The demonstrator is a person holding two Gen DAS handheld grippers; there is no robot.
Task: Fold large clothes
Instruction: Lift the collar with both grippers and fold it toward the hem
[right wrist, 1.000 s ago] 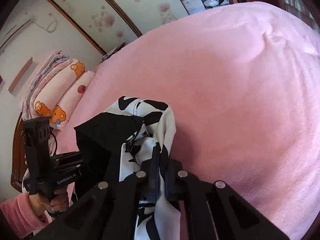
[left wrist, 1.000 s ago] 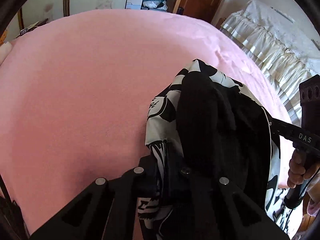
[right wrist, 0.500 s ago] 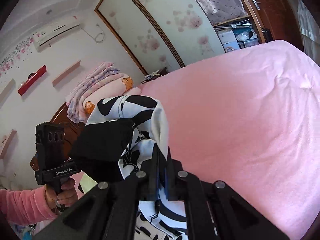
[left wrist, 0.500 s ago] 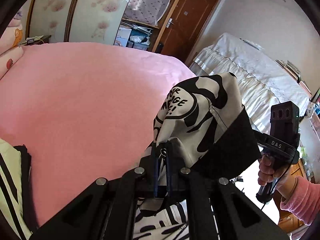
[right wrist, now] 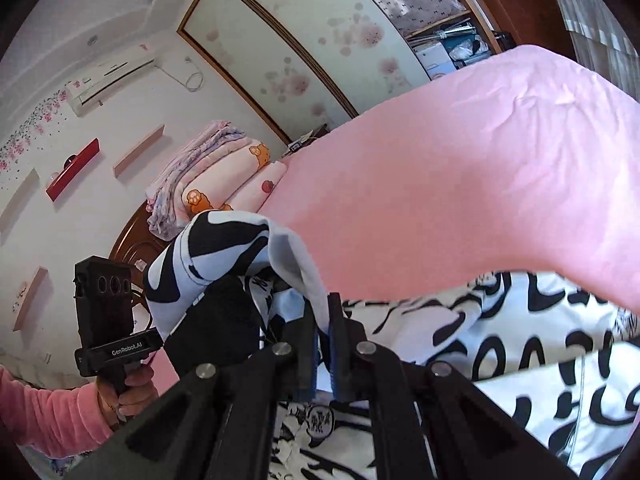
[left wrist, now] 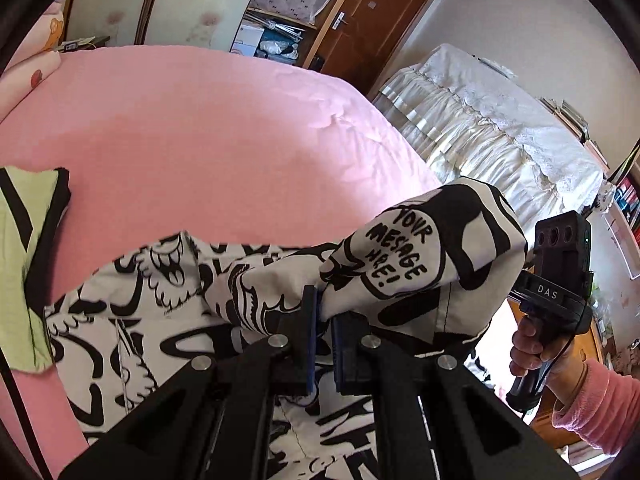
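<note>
Fold under way. I judge the work about mid-course: the garment (left wrist: 168, 304) lies partly spread on the pink bed (left wrist: 208, 140), one edge raised off it, no finished fold showing; the raised edge must yet be carried over and laid flat. My left gripper (left wrist: 323, 316) is clamped on a bunched fold of printed cloth, which drapes ahead and to the right of its jaws, the rest trailing left and below. My right gripper (right wrist: 323, 320) is likewise clamped on cloth, which rises ahead-left of its jaws; the spread part lies right and below.
</note>
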